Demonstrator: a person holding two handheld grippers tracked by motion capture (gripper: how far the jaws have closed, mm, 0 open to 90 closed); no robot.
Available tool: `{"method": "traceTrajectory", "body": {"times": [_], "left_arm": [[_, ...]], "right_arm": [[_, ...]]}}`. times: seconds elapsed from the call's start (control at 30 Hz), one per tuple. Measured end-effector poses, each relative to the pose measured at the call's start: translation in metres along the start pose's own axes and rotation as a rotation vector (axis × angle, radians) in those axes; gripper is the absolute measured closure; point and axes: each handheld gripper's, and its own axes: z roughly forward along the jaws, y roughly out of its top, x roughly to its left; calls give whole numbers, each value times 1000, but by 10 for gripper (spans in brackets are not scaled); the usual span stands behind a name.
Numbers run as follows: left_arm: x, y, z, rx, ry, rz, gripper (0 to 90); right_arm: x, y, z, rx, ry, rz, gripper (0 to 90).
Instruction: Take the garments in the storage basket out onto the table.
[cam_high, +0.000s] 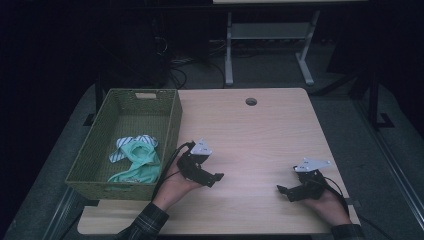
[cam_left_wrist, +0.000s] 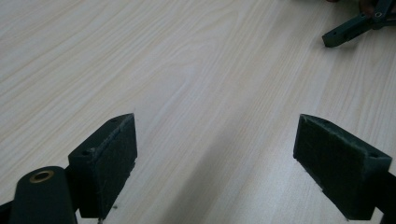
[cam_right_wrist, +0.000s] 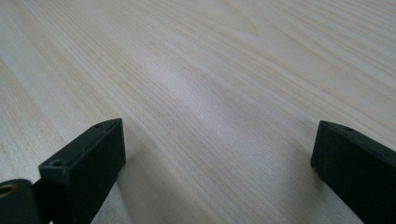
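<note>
Your cloths (cam_high: 137, 159) are lying bunched in the basket (cam_high: 172, 125) at the worktop's (cam_high: 260, 135) left, a mint one on top of a striped one. They look light, floppy and not breakable, so pinch a raised fold up top. The heap runs roughly near-to-far along the basket, no real pointing end. Both the left gripper (cam_high: 212, 179) and right gripper (cam_high: 286, 192) are spread wide, empty, over bare wood.
</note>
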Motion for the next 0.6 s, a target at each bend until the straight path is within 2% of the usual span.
{"method": "traceTrajectory", "body": {"times": [0.6], "left_arm": [[0,11,-11,-18,-17,10,131]], "right_arm": [[0,0,0,0,0,0,28]]}}
